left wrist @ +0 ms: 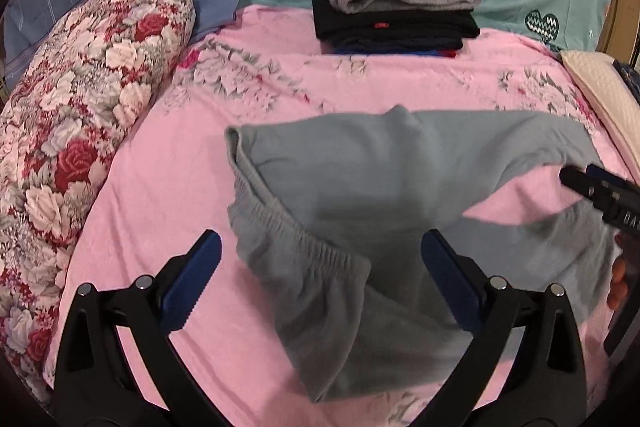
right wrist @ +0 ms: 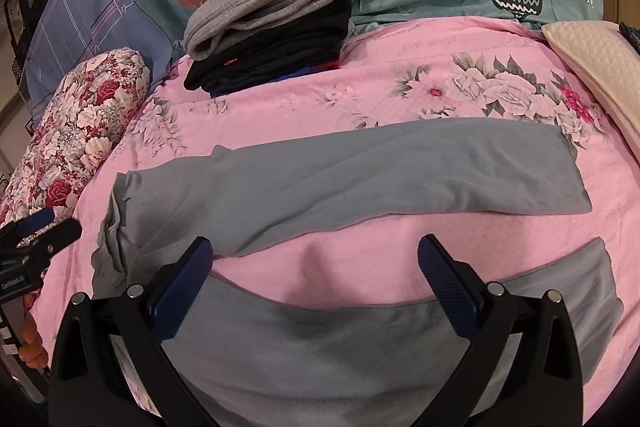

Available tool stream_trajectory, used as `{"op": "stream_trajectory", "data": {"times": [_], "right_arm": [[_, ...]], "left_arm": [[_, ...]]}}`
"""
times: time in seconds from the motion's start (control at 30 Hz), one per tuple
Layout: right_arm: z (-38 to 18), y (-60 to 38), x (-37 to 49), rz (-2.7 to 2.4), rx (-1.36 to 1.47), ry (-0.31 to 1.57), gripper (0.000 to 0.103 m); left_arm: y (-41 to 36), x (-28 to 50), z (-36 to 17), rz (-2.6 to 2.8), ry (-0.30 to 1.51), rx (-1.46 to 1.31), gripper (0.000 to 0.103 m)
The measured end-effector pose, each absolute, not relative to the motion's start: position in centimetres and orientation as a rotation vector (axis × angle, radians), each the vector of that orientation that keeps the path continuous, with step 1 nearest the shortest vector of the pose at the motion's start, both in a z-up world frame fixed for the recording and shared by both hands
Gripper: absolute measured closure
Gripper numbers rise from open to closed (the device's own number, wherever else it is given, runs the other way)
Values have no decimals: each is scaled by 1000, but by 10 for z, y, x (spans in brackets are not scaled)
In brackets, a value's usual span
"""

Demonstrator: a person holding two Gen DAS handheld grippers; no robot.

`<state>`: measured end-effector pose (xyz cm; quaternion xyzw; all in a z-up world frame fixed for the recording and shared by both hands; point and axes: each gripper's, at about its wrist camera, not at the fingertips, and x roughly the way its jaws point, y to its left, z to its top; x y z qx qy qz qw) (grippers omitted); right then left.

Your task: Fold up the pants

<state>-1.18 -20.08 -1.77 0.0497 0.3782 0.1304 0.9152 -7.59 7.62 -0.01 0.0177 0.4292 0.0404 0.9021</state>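
Left gripper and right gripper: fingers wide, empty. Grey soft fleece pants flat on pink floral bedsheet, legs splayed, waistband at 9 o'clock. Risk: single-layer pinch, lopsided fold. Folded clothes stack at 12 o'clock.

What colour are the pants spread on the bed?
Plain blue-grey pants, clearest in the right wrist view.

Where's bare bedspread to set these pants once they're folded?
The widest free patch of pink bedspread lies between the grey pants' far leg and the stack of folded clothes. Another strip runs between the waistband and the floral pillow. Between the pant legs it is narrow; the cream cushion crowds the right edge.
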Motion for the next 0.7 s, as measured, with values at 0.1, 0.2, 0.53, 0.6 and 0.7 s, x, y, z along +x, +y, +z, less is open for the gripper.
{"op": "stream_trajectory", "data": {"times": [0.1,0.2,0.53,0.6,0.7], "right_arm": [[-17,-198,-14,267,90,771,1],[-17,-197,-15,275,92,771,1],[-21,-200,-12,274,119,798,1],[-22,-199,-11,276,113,802,1],[-23,-197,-11,280,106,806,1]], "left_arm": [[66,-87,-21,85,930,110,2],[51,-86,-34,81,945,156,2],[81,-75,-52,143,1023,36,85],[94,-88,-36,167,955,7,94],[134,-110,-15,222,890,-91,94]]}}
